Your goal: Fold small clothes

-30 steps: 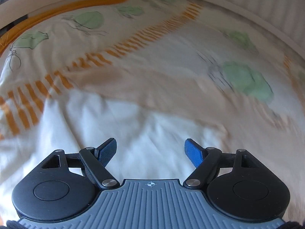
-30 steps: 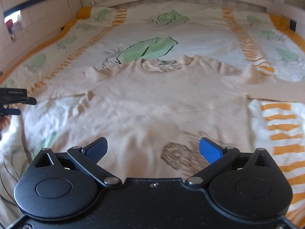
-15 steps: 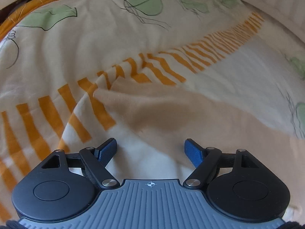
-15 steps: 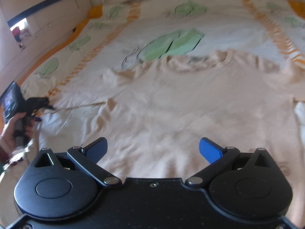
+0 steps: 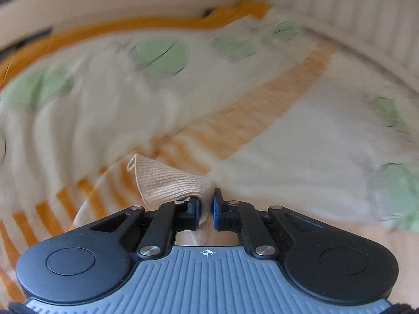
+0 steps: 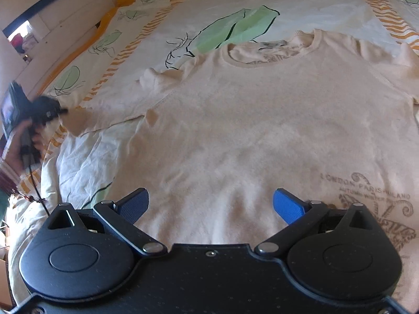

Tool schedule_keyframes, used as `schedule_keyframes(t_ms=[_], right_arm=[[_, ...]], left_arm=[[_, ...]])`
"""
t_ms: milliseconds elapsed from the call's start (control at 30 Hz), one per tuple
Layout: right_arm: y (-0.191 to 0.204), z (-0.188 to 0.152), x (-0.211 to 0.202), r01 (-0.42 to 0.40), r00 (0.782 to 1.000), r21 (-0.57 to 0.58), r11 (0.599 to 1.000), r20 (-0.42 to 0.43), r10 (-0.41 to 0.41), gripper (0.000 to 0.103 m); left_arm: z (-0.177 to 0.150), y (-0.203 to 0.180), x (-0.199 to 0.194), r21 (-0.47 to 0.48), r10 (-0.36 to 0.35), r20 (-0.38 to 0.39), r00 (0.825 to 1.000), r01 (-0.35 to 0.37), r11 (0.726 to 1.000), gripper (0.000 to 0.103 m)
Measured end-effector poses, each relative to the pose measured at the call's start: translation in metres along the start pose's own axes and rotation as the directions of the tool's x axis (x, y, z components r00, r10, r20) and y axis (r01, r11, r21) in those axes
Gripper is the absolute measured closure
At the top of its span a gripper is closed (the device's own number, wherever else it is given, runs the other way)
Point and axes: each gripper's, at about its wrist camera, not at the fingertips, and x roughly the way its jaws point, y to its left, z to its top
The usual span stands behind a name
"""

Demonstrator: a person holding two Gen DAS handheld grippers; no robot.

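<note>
Sweater (image 6: 262,120) flat on bedspread (image 6: 235,7). We note left gripper (image 5: 207,206) pinching sleeve cuff (image 5: 167,183); right gripper (image 6: 210,205) spread above hem, empty.

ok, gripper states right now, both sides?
Left gripper: closed on the sleeve cuff.
Right gripper: open, empty, above the sweater.

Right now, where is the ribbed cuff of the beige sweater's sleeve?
In the left wrist view, the ribbed cuff is pinched in the left hand-held gripper, above the orange-striped bedsheet.
</note>
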Motion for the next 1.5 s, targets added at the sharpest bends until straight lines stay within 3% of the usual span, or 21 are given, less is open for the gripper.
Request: schedule_keyframes(t_ms=[133,233,367,500,667,733,867,967,1000,1100,1167,1267,1367,1500], right_arm=[[-0.01,-0.006,-0.007,-0.01,1.0,0.016,1.0,0.005,0.01,0.008],[-0.02,-0.011,-0.016,-0.013,1.0,0.04,0.999,0.014,0.013,0.009],[-0.035,-0.018,-0.031,0.001,0.999,0.067,0.998,0.038,-0.004,0.009],[-0.052,-0.02,-0.046,0.023,0.997,0.093,0.995,0.071,-0.029,0.009],[-0.074,-0.024,-0.06,0.033,0.994,0.142,0.989,0.099,-0.048,0.009],[-0.079,-0.026,-0.062,0.04,0.993,0.155,0.987,0.105,-0.057,0.009],[-0.087,-0.027,-0.065,0.046,0.991,0.175,0.984,0.113,-0.066,0.009],[-0.089,-0.028,-0.065,0.054,0.991,0.175,0.983,0.116,-0.075,0.009],[-0.089,-0.027,-0.064,0.057,0.99,0.175,0.983,0.117,-0.078,0.009],[-0.09,-0.025,-0.064,0.062,0.989,0.171,0.983,0.124,-0.084,0.009],[-0.09,-0.021,-0.063,0.063,0.988,0.163,0.985,0.133,-0.085,0.009],[-0.087,-0.013,-0.061,0.068,0.986,0.14,0.988,0.144,-0.088,0.009],[-0.082,-0.005,-0.056,0.077,0.984,0.117,0.99,0.151,-0.094,0.009],[-0.075,0.004,-0.049,0.08,0.985,0.09,0.993,0.146,-0.093,0.009]], left_arm=[[0.013,-0.065,-0.061,0.128,-0.127,0.092,0.988,0.115,0.985,0.094],[0.013,-0.124,-0.106,0.241,-0.254,0.14,0.957,0.215,0.946,0.094],[-0.006,-0.208,-0.147,0.363,-0.41,0.109,0.906,0.347,0.865,0.094],[-0.051,-0.281,-0.158,0.426,-0.495,0.021,0.869,0.44,0.79,0.094],[-0.114,-0.342,-0.14,0.481,-0.53,-0.116,0.84,0.515,0.71,0.09],[-0.136,-0.353,-0.135,0.507,-0.524,-0.166,0.835,0.529,0.681,0.081],[-0.166,-0.361,-0.146,0.584,-0.521,-0.173,0.836,0.513,0.629,0.072],[-0.176,-0.345,-0.153,0.619,-0.523,-0.17,0.835,0.504,0.602,0.067],[-0.178,-0.339,-0.153,0.629,-0.511,-0.162,0.844,0.488,0.605,0.061],[-0.185,-0.307,-0.145,0.645,-0.447,-0.133,0.885,0.42,0.639,0.059],[-0.187,-0.287,-0.135,0.637,-0.386,-0.128,0.914,0.374,0.674,0.059],[-0.185,-0.247,-0.112,0.594,-0.281,-0.124,0.952,0.298,0.747,0.059],[-0.176,-0.216,-0.09,0.534,-0.207,-0.128,0.97,0.243,0.809,0.059],[-0.163,-0.193,-0.066,0.487,-0.188,-0.131,0.973,0.228,0.843,0.059]])
